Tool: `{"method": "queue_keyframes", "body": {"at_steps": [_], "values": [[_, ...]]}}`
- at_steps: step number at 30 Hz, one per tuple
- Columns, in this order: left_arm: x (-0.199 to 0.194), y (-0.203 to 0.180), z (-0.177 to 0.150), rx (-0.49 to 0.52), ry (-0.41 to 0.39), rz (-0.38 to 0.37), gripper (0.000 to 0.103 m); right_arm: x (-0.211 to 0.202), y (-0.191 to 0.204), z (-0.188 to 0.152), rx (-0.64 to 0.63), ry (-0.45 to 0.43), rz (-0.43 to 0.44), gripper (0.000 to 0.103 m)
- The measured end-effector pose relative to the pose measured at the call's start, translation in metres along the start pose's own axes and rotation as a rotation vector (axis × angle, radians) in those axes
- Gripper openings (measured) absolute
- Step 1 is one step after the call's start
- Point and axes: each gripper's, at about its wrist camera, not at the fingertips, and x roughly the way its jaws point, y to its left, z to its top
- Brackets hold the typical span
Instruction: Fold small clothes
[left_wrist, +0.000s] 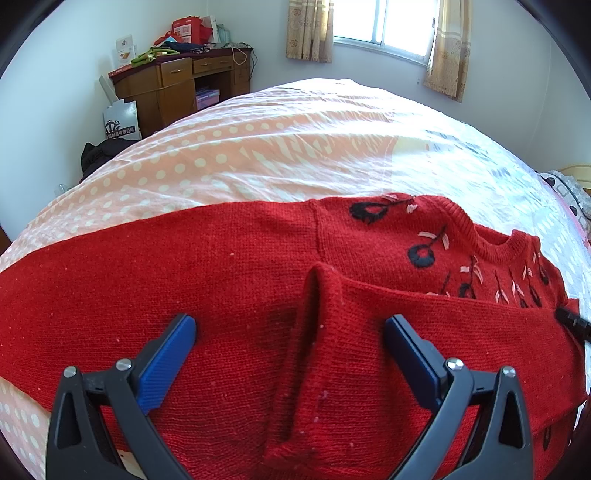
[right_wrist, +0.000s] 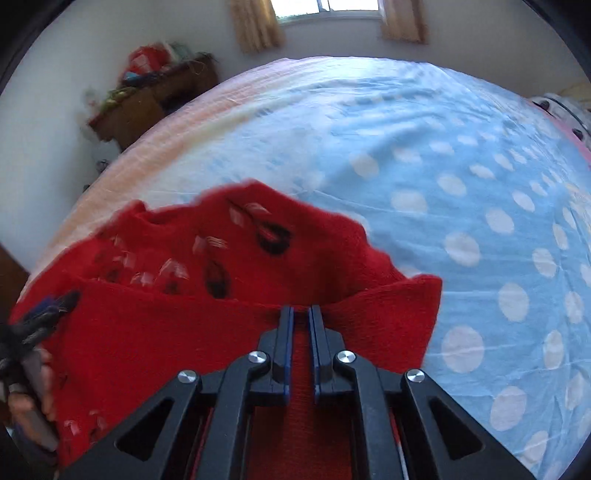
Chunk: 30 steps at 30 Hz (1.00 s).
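A red knitted sweater (left_wrist: 229, 280) with black-and-pink embroidery lies on the bed (left_wrist: 258, 147), one sleeve folded across its body. The right gripper (right_wrist: 301, 314) is clenched on a fold of that sleeve — only the right wrist view shows this pinch, blurred, along with the sheet's blue polka-dot half. The left wrist view shows the ribbed collar, the pink dotted half, and the left gripper (left_wrist: 291, 325) spread wide just above the knit. A cluttered wooden desk (left_wrist: 177, 88) stands by the far wall.
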Motion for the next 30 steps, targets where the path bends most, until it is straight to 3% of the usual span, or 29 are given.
{"method": "queue_keyframes", "body": {"at_steps": [1, 2, 3, 4, 5, 6, 7, 10, 14, 15, 16, 19, 22, 25, 26, 27, 28, 30], "values": [[0.000, 0.001, 0.000, -0.002, -0.002, -0.003, 0.103, -0.006, 0.006, 0.005, -0.009, -0.017, -0.104, 0.012], [-0.001, 0.001, 0.001, -0.004, -0.003, -0.004, 0.103, -0.013, 0.014, 0.009, -0.029, -0.053, -0.135, 0.014], [-0.001, 0.001, 0.001, -0.005, -0.004, -0.005, 0.103, -0.024, 0.024, 0.014, -0.056, -0.098, -0.093, 0.022], [-0.001, 0.001, 0.001, -0.005, -0.005, -0.005, 0.103, -0.029, 0.035, 0.019, -0.076, -0.120, -0.018, 0.044], [-0.001, 0.001, 0.001, -0.006, -0.006, -0.005, 0.103, -0.031, 0.049, 0.026, -0.091, -0.121, 0.057, 0.059], [-0.001, 0.001, 0.001, -0.008, -0.006, -0.007, 0.103, -0.029, 0.060, 0.033, -0.086, -0.114, 0.089, 0.067], [-0.001, 0.002, 0.001, -0.011, -0.008, -0.011, 0.103, -0.024, 0.077, 0.042, -0.107, -0.106, 0.174, 0.067], [-0.001, 0.004, 0.001, -0.023, -0.013, -0.026, 0.103, 0.011, 0.118, 0.066, -0.116, -0.031, 0.287, 0.067], [-0.003, 0.007, 0.000, -0.031, -0.017, -0.039, 0.103, 0.065, 0.161, 0.078, -0.120, 0.096, 0.336, 0.064], [-0.003, 0.007, 0.000, -0.032, -0.018, -0.041, 0.103, 0.078, 0.169, 0.078, -0.132, 0.139, 0.340, 0.046], [-0.003, 0.007, 0.000, -0.034, -0.019, -0.044, 0.103, 0.091, 0.179, 0.078, -0.170, 0.180, 0.300, 0.017], [-0.004, 0.009, 0.000, -0.042, -0.023, -0.052, 0.103, 0.090, 0.194, 0.079, -0.255, 0.134, 0.232, 0.014], [-0.005, 0.010, -0.001, -0.051, -0.028, -0.060, 0.103, 0.069, 0.202, 0.076, -0.324, -0.022, 0.186, 0.014], [-0.004, 0.010, 0.000, -0.051, -0.029, -0.059, 0.103, 0.078, 0.213, 0.067, -0.394, -0.053, 0.093, 0.016], [-0.004, 0.010, -0.001, -0.050, -0.030, -0.058, 0.103, 0.091, 0.213, 0.065, -0.399, 0.003, 0.065, 0.019], [-0.004, 0.010, -0.001, -0.049, -0.027, -0.056, 0.103, 0.090, 0.212, 0.068, -0.387, 0.001, 0.070, 0.023], [-0.004, 0.010, 0.000, -0.049, -0.025, -0.055, 0.103, 0.082, 0.208, 0.074, -0.358, -0.014, 0.060, 0.036], [-0.004, 0.011, -0.001, -0.050, -0.027, -0.057, 0.103, 0.063, 0.193, 0.083, -0.274, -0.081, 0.063, 0.044]]}}
